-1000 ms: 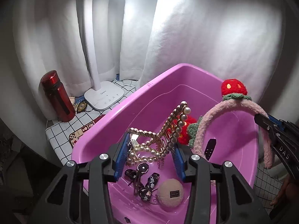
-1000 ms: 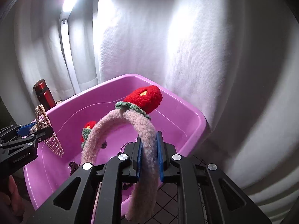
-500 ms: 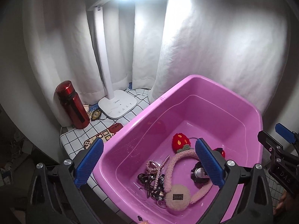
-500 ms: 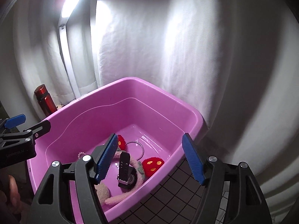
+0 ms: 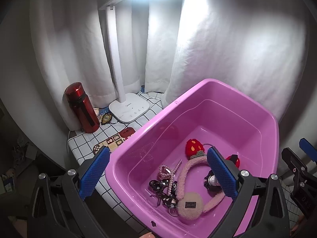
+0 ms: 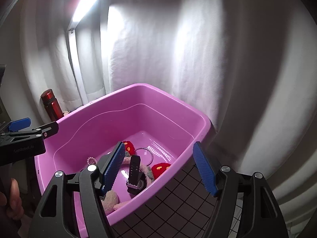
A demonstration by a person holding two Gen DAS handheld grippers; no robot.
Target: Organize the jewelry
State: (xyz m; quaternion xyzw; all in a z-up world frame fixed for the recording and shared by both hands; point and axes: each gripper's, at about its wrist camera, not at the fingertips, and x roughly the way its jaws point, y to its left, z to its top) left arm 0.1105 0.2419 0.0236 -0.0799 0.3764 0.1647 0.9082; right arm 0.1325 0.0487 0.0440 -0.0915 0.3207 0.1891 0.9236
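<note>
Both my grippers, left gripper (image 5: 158, 173) and right gripper (image 6: 159, 168), gape wide with nothing between the blue pads. Below them the pink fuzzy headband (image 5: 183, 175), topped with red strawberries, lies curled on the floor of the purple tub (image 5: 198, 91), touching a pearl clip (image 5: 167, 170), black bows (image 5: 165, 193) and a watch (image 6: 134, 170).

You face white curtains (image 5: 227, 59); far left, a lit desk lamp (image 5: 122, 87) and red bottle (image 5: 82, 111) stand on a checked tablecloth (image 5: 87, 142)
</note>
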